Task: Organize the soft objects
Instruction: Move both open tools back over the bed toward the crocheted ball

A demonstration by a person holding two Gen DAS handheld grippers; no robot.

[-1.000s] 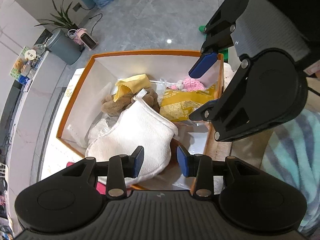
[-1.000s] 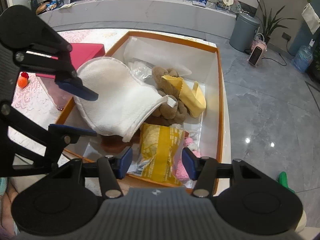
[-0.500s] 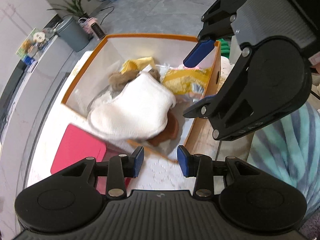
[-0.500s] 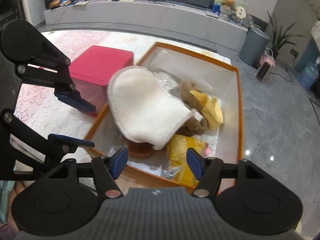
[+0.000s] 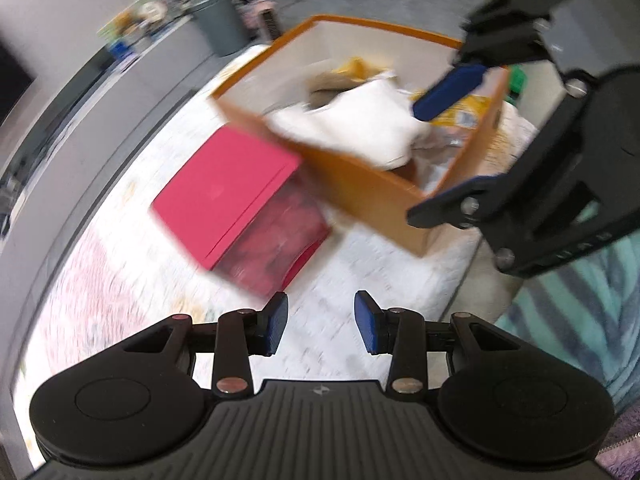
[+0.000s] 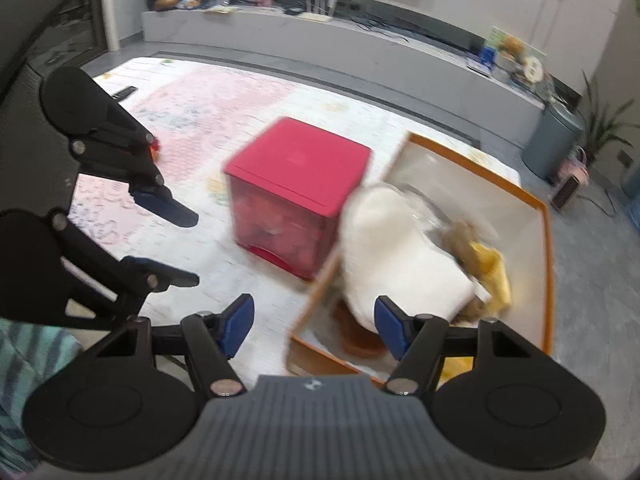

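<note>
I have pulled my 2 empty grippers, left gripper and right gripper, back with jaws apart, leaving the white mitt in the orange box, so that item looks stowed.

Orange box, red cube, white mitt.
</note>
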